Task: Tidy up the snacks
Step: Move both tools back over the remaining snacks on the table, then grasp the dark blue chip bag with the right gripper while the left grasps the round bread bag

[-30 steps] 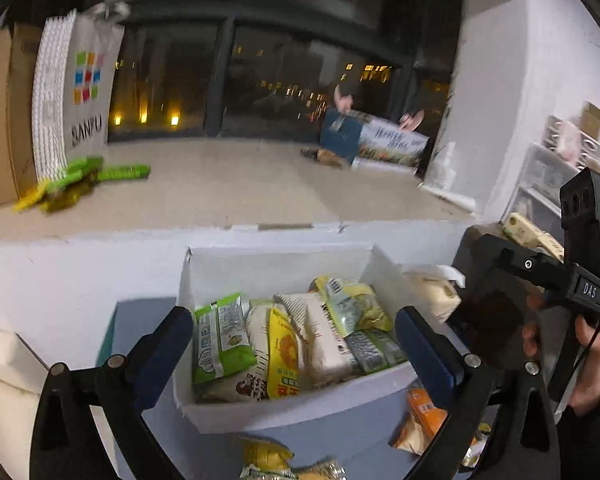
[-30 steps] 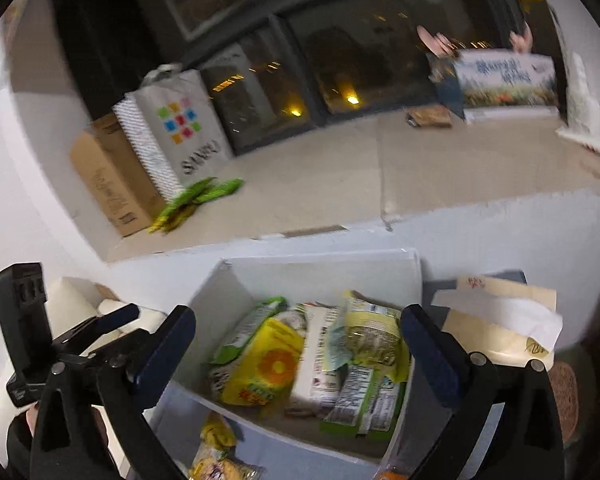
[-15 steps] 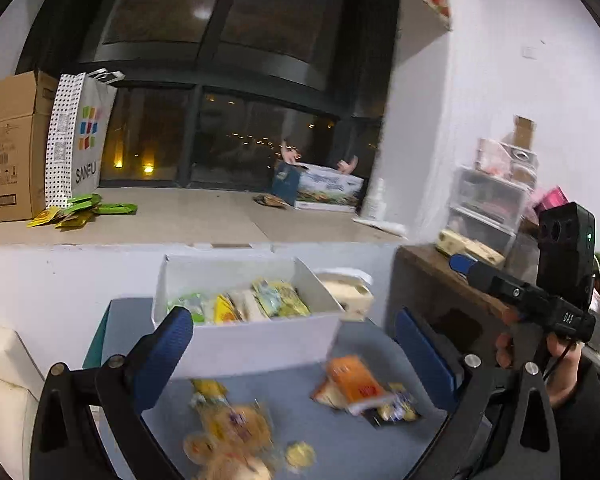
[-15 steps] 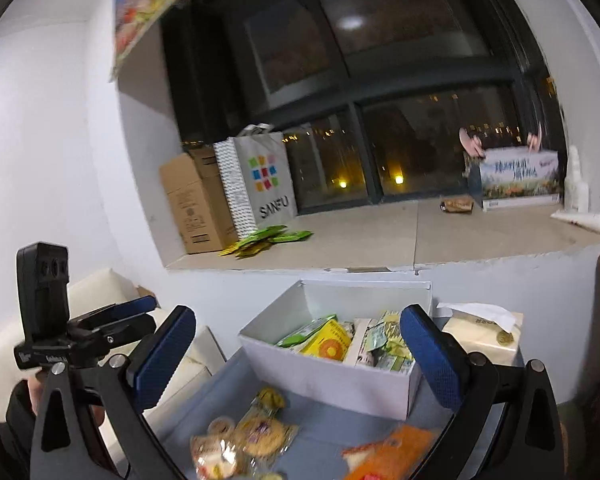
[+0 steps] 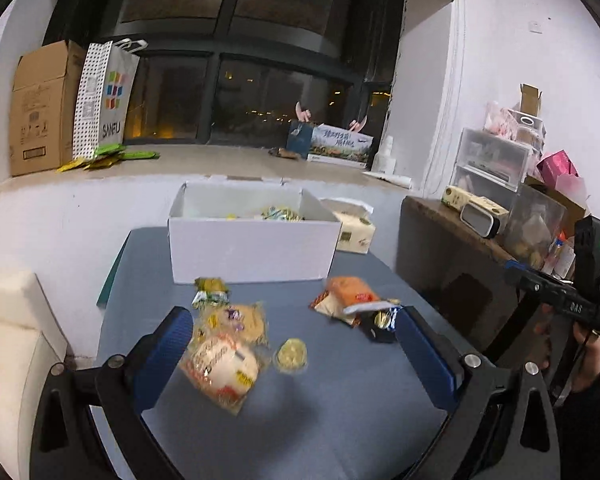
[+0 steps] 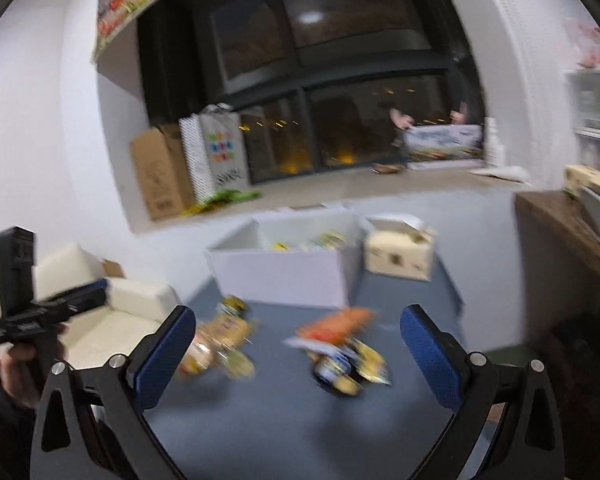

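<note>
Both tongs have pulled back from directly over the white box (image 5: 252, 250) to a raised position nearer the person, so the loose snacks on the blue bench (image 5: 340, 412) now come into view in front of the box. The left tongs (image 5: 296, 350) and right tongs (image 6: 298, 344) are spread wide and hold nothing. Several snacks already lie in the box at the far side, while the bun packet (image 5: 220, 368) at near left and the orange packet (image 5: 350, 294) at right remain outside, so the next pick is probably one of these.
</note>
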`<action>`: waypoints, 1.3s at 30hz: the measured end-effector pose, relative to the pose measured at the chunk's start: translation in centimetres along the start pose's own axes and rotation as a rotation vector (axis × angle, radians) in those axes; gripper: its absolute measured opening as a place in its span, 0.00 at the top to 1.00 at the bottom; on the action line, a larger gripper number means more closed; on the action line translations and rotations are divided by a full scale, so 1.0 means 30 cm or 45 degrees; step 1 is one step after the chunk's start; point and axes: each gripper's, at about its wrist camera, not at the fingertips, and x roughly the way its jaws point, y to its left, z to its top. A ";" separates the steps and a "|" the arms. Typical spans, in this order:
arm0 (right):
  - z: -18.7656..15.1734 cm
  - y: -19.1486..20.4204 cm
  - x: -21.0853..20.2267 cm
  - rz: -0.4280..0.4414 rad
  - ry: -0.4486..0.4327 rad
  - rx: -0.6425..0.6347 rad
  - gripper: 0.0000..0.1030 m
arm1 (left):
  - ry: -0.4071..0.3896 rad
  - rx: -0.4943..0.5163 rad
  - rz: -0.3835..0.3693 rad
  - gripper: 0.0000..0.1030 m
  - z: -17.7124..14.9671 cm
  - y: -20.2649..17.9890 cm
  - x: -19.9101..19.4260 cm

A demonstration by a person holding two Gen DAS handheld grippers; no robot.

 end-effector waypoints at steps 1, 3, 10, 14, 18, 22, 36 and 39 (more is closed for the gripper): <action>-0.005 -0.019 0.000 -0.020 0.015 0.006 0.00 | 0.006 -0.004 0.000 0.00 -0.008 0.002 0.002; -0.007 -0.057 0.006 -0.017 0.033 0.020 0.00 | 0.020 0.003 0.001 0.00 -0.020 -0.002 0.009; -0.065 -0.089 0.141 -0.005 0.233 0.022 0.00 | 0.058 0.027 -0.005 0.00 -0.035 -0.018 0.036; -0.100 -0.059 0.230 0.005 0.336 0.008 0.00 | 0.068 0.038 -0.002 0.00 -0.036 -0.025 0.039; -0.117 -0.029 0.316 0.021 0.424 -0.046 0.00 | 0.067 0.045 -0.010 0.00 -0.038 -0.026 0.037; -0.124 -0.010 0.418 -0.008 0.499 -0.149 0.00 | 0.077 0.042 -0.006 0.00 -0.047 -0.016 0.039; -0.216 -0.113 0.641 0.061 0.623 -0.106 0.18 | 0.161 0.029 0.038 0.00 -0.093 0.038 0.090; -0.203 -0.112 0.579 0.147 0.609 -0.052 0.27 | 0.187 0.026 0.050 0.00 -0.108 0.057 0.113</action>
